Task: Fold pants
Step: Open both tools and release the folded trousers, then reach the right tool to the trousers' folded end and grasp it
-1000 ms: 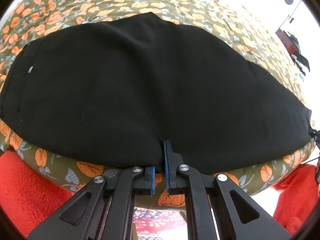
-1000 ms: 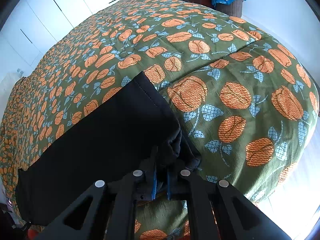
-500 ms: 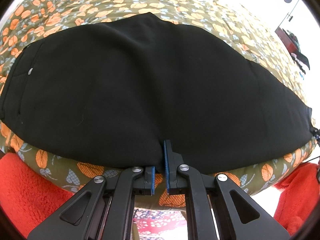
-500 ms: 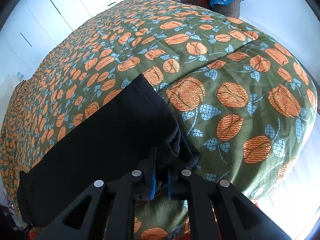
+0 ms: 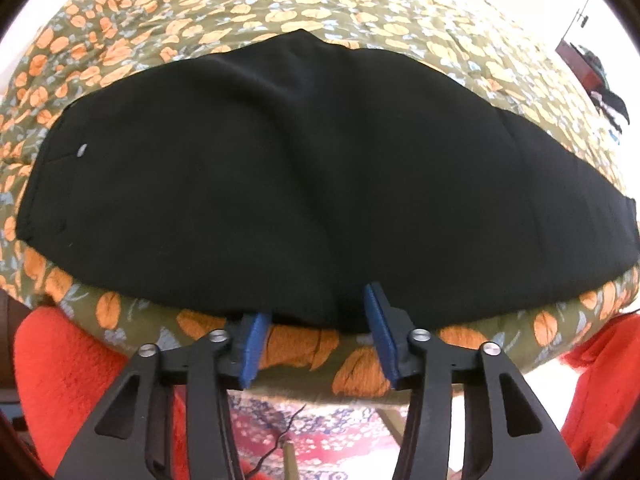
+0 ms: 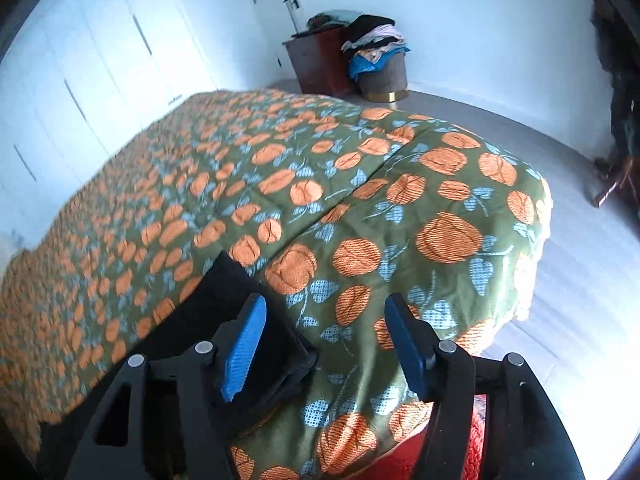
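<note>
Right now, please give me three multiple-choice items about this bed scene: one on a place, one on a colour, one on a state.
1. Where do the pants lie?
A. on the floor
B. on the bedspread near the bed's edge
C. on the dresser

2. What colour are the pants?
A. black
B. red
C. white

3. How does the right gripper stand?
A. clamped on the pants
B. clamped on the bedspread
C. apart, gripping nothing

Answers:
1 B: floral bedspread shows all around the cloth.
2 A: the cloth is black in both views.
3 C: its blue pads stand apart and are opening, above a corner of the pants.
</note>
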A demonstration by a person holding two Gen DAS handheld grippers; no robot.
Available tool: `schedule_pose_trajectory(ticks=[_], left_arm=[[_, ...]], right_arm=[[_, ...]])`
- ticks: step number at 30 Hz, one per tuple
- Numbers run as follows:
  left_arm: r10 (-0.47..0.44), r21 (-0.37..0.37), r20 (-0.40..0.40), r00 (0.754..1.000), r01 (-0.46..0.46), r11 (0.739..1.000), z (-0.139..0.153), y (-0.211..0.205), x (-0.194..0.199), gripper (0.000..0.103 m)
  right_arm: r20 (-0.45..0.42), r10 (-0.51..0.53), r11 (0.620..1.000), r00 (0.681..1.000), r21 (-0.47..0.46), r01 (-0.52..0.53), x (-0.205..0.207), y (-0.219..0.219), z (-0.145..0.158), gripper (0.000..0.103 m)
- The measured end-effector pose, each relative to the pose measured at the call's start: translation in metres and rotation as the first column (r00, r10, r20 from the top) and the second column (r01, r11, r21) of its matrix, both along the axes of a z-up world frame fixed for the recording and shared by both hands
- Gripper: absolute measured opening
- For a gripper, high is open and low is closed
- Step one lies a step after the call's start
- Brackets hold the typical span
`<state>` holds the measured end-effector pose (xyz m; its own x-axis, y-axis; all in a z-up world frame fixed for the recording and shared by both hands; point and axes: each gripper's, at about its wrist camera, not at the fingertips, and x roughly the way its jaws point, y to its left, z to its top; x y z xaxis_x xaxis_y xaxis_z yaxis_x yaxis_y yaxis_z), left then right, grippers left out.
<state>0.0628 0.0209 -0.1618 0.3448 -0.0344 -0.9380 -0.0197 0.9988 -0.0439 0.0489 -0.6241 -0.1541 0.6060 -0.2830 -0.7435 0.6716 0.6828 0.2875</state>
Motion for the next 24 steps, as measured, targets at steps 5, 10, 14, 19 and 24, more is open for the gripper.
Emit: schedule_pose_trajectory(ticks=[5,10,14,19,24], left_arm=[[-0.002,0.011,-0.006,1.000,0.002,1.000,0.016,0.003,-0.020,0.054],[0.015,0.037,0.109,0.994,-0.019,0.999,0.045,0.005,-0.036,0.056],[0.046,0.042,0.223,0.974,-0.057,0.997,0.064,0.009,-0.029,0.073],[0.028,0.054,0.254,0.967,-0.043,0.998,0.050,0.012,0.002,0.074],[0.018,0.090,0.198,0.980,-0.036,0.995,0.017,0.013,0.025,0.074]], right_arm=[[0.015,0.010,1.000,1.000,0.002,-0.010,0.000,-0.001,0.004,0.063],[0.019,0.021,1.000,1.000,0.003,-0.021,0.003,0.003,0.003,0.063],[0.018,0.034,0.999,0.999,-0.007,-0.034,0.007,0.007,0.003,0.063],[0.016,0.047,0.999,0.999,-0.013,-0.047,0.008,0.010,0.002,0.064],[0.052,0.067,0.998,0.996,0.011,-0.068,0.006,0.009,0.003,0.064]])
